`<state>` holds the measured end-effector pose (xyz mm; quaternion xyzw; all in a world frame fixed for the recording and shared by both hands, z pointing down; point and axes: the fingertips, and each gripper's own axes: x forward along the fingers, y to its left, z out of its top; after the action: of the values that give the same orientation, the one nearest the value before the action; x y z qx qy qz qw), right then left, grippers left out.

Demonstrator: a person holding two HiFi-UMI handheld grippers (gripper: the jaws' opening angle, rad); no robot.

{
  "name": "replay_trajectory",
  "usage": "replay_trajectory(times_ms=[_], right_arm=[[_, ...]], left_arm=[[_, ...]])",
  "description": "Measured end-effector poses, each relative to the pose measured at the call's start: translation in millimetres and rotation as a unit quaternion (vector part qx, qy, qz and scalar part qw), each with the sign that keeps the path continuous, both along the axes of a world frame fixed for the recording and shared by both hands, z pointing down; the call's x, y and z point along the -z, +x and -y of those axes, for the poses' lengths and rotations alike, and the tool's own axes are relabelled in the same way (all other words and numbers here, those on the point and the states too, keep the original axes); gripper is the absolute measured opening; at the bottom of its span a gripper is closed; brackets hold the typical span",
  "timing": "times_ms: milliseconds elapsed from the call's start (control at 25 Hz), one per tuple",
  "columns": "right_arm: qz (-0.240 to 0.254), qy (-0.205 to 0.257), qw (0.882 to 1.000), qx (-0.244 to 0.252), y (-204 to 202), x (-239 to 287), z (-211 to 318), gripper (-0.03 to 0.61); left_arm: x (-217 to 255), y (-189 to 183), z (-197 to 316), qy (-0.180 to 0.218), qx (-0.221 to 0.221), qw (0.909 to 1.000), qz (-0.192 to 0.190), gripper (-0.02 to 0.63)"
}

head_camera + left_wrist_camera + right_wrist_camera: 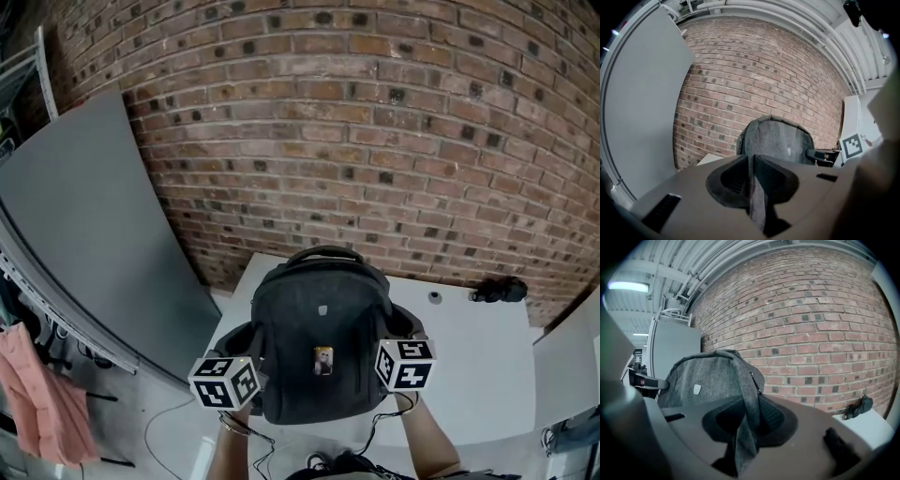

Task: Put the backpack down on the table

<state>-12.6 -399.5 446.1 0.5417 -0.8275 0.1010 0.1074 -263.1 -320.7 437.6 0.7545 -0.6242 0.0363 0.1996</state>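
- The white table (478,366) stands with its far edge against the brick wall (375,141). Its left edge borders a gap, and beyond that gap a tall grey panel (84,253) leans.
- The right half of the table is mostly bare. Only a small black object (499,290) and a little round knob (434,297) lie on it, near the far right corner.
- The table's near edge is hidden under the person's arms and the load.
- The dark grey backpack (319,337) stands upright over the left half of the table, its top handle toward the wall. I cannot tell whether its base touches the top.
- The left gripper (251,354) is at the backpack's left flank. In the left gripper view its jaws are clamped on a strip of the backpack's grey fabric (757,197).
- The right gripper (394,336) is at the right flank. Its jaws likewise pinch a fold of that fabric (745,432), and the bag's body rises just ahead of them.
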Motion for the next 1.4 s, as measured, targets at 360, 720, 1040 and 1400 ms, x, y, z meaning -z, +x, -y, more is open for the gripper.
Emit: replay_trajectory(times_ms=[360, 720, 1040, 1400], right_arm=[[-0.001, -0.013, 1.0, 0.006, -1, -14, 24, 0.081], [-0.003, -0.049, 0.999, 0.013, -9, -40, 62, 0.081], [-0.003, -0.067, 0.998, 0.018, -13, -63, 91, 0.081], [-0.007, -0.086, 0.996, 0.026, -16, -89, 111, 0.081]], left_arm=[[-11, -2, 28, -0.007, -0.004, 1.0, -0.005, 0.058], [-34, -12, 65, -0.038, 0.005, 0.9992, -0.008, 0.061], [-54, -16, 97, -0.054, 0.015, 0.9983, -0.015, 0.061], [-80, -21, 120, -0.071, 0.02, 0.9971, -0.018, 0.062]])
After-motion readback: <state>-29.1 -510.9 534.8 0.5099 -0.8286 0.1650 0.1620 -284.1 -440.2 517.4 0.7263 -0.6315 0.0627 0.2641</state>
